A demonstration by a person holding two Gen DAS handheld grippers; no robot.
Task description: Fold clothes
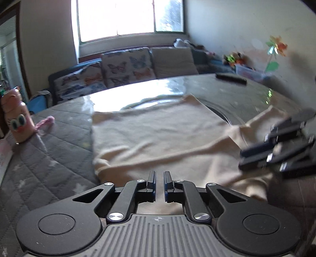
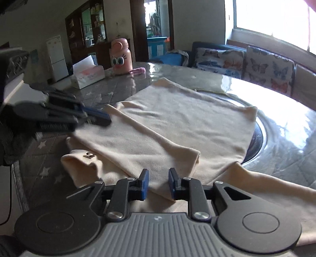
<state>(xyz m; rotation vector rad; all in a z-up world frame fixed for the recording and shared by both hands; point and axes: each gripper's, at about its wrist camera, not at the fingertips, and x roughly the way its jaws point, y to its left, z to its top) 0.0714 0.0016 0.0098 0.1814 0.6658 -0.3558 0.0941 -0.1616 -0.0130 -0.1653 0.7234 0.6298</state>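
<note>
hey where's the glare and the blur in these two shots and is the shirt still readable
Left wrist view: window blown out, glare strip on the table, right gripper motion-blurred. Right wrist view: window overexposed, table glossy with reflections, left gripper smeared. The cream shirt stays readable in both, folds visible.

Each black hand-held gripper has silver screws, blue finger pads.

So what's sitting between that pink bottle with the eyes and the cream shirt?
Mostly bare grey quilted table cover. In the right wrist view, only a pink knitted strap lies by the bottle, short of the shirt. The tissue box stands off to the side.
</note>
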